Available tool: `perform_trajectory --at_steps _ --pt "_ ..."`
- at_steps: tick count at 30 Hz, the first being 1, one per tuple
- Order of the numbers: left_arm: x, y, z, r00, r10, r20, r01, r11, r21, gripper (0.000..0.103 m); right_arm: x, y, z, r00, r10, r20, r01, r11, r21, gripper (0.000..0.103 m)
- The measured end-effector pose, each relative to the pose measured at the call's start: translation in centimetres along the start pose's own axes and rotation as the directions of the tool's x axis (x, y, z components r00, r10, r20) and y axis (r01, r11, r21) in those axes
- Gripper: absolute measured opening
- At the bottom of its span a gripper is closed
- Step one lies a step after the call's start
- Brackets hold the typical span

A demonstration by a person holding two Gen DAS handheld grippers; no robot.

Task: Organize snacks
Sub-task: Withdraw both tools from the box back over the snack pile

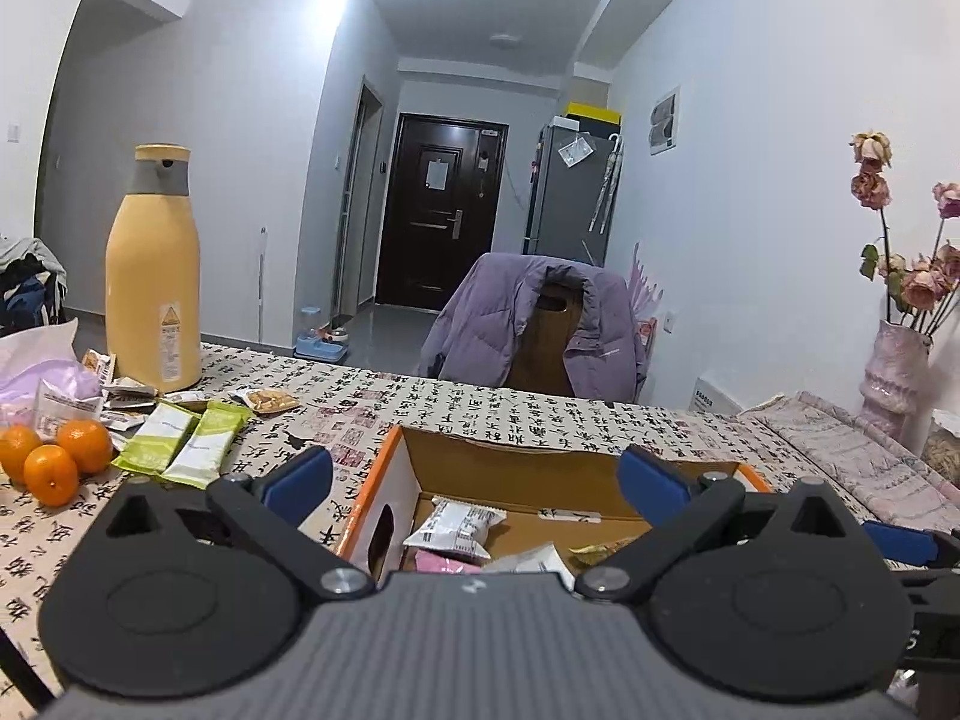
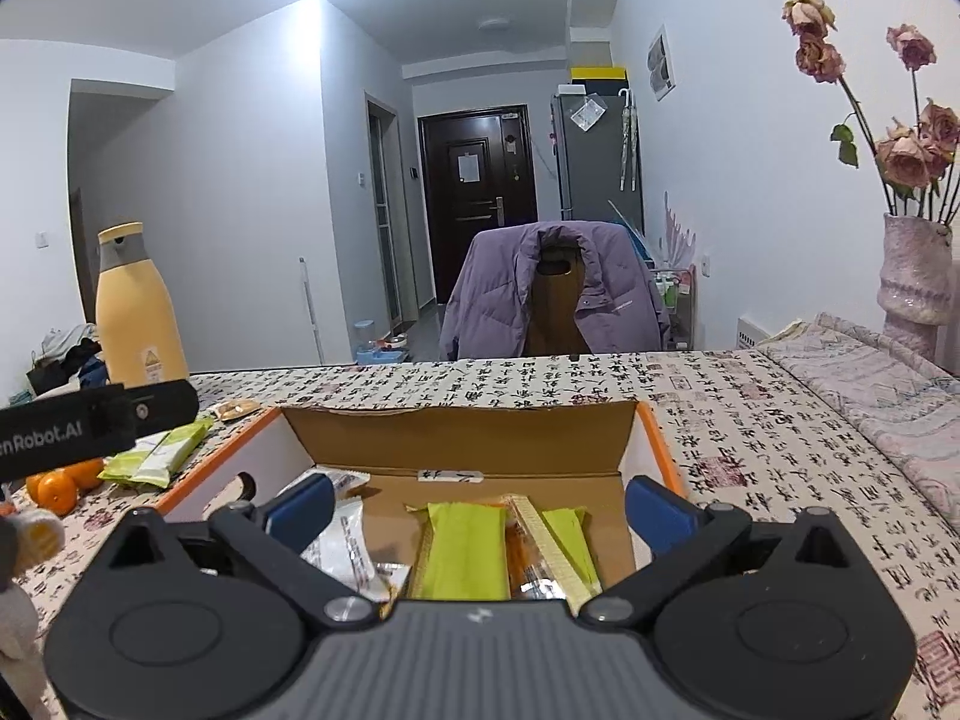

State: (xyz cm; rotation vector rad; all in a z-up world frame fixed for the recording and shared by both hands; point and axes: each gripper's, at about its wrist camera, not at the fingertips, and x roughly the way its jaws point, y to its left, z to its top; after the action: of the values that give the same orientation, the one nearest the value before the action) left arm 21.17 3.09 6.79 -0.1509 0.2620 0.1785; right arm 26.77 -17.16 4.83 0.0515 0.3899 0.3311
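My left tongs (image 1: 474, 480) hide the near end of the box (image 1: 396, 450), so the packets (image 1: 459, 525) inside show only in part. My right tongs (image 2: 480, 507) cover the near ends of the green bars (image 2: 462, 546) too. The oranges (image 2: 57, 489) sit half behind the other tongs' body, and every packet's print is too small to read.

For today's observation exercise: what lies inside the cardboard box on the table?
Inside the cardboard box lie green packets, an orange-and-yellow wrapped bar and white packets. The near end of the box is hidden behind the right tongs, so anything lying there cannot be seen.
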Motion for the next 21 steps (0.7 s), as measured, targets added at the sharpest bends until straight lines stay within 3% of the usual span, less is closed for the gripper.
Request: perform_trajectory --at_steps 21 --pt "-7.9 2.1 -4.9 0.996 -0.038 -0.077 0.039 0.999 0.023 0.103 -8.8 -2.0 -5.3 1.000 -0.015 -0.026 0.015 1.000 0.006 0.103"
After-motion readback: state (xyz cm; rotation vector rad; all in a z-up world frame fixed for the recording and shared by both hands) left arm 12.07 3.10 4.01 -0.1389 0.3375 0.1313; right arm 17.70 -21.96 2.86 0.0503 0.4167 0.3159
